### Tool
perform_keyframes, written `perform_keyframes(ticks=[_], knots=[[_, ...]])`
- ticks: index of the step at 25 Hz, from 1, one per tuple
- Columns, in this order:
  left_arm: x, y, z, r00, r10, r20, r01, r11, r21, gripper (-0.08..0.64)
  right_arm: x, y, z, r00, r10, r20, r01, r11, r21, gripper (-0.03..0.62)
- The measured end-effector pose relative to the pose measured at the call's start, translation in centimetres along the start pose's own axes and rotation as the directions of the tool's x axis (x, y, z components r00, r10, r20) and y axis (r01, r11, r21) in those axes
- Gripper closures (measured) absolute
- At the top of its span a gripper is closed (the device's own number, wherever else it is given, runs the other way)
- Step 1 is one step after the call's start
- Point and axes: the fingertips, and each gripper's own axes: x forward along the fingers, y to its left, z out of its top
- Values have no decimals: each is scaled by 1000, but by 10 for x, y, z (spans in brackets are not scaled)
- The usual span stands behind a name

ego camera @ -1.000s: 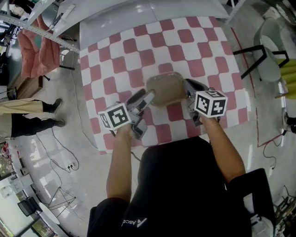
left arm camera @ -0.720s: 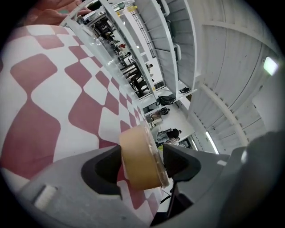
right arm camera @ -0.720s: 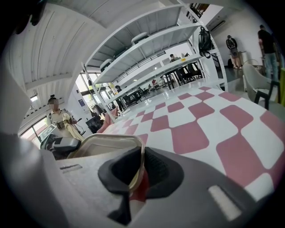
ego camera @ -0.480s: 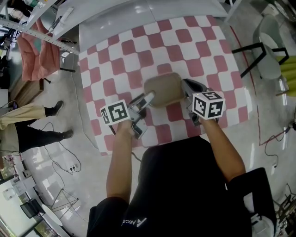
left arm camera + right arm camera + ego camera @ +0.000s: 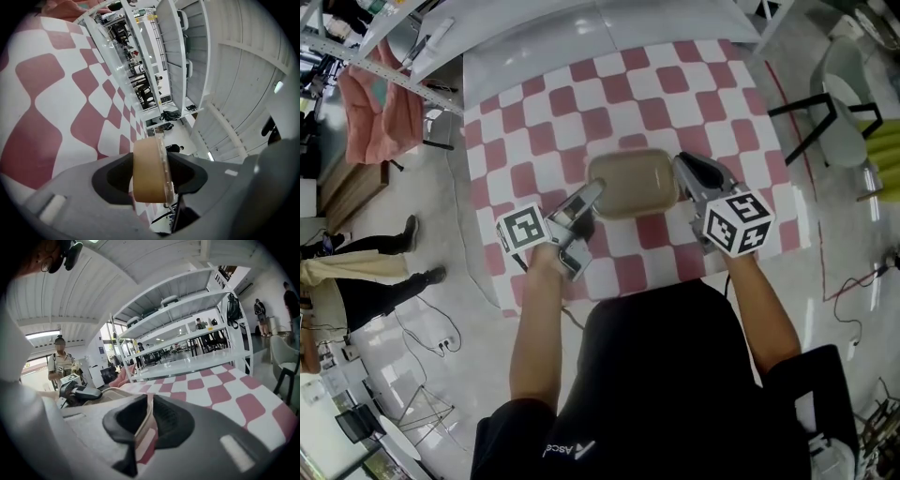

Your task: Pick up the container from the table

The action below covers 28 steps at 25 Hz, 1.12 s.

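Observation:
The container [image 5: 633, 183] is a tan oblong tub with a clear lid, held between both grippers over the red-and-white checked table [image 5: 581, 103]. My left gripper [image 5: 591, 195] is at its left end. In the left gripper view the tub's end [image 5: 146, 171] stands on edge between the pads, and the jaws [image 5: 150, 177] are closing onto it. My right gripper [image 5: 686, 175] is at the right end. In the right gripper view its jaws [image 5: 146, 420] hold the thin rim [image 5: 144, 414] and are opening slightly, with the rim still pinched.
A chair [image 5: 844, 94] stands right of the table and a pink cloth [image 5: 370, 103] hangs on a rack at the left. A person [image 5: 356, 272] stands on the floor at the left, near cables. White shelving [image 5: 187, 319] lies beyond the table's far edge.
The container has come up toward the camera, carried by both grippers. The left gripper's jaws have closed in on its left end.

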Motion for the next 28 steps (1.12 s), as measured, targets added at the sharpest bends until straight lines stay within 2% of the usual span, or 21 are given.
perform_keyframes(ticks=[3, 6, 10, 13, 19, 28], knots=[[-5, -10, 5, 1000, -15, 19, 16, 1000, -5, 328, -13, 5, 17, 998, 27, 60, -25, 999, -27, 551], [-10, -19, 8, 999, -28, 39, 29, 999, -19, 330, -26, 19, 33, 991, 68, 119, -57, 994, -99, 552], [-11, -30, 11, 996, -43, 74, 46, 998, -44, 330, -43, 44, 49, 980, 109, 167, -67, 970, -235, 577], [-10, -34, 15, 994, -42, 102, 48, 997, -56, 330, -50, 58, 54, 973, 133, 187, -73, 952, -297, 589], [-3, -45, 19, 991, -70, 116, 78, 995, -65, 330, -62, 77, 58, 960, 187, 210, -109, 935, -338, 589], [-3, -49, 18, 989, -87, 116, 95, 993, -63, 330, -73, 91, 63, 950, 200, 239, -100, 922, -373, 589]])
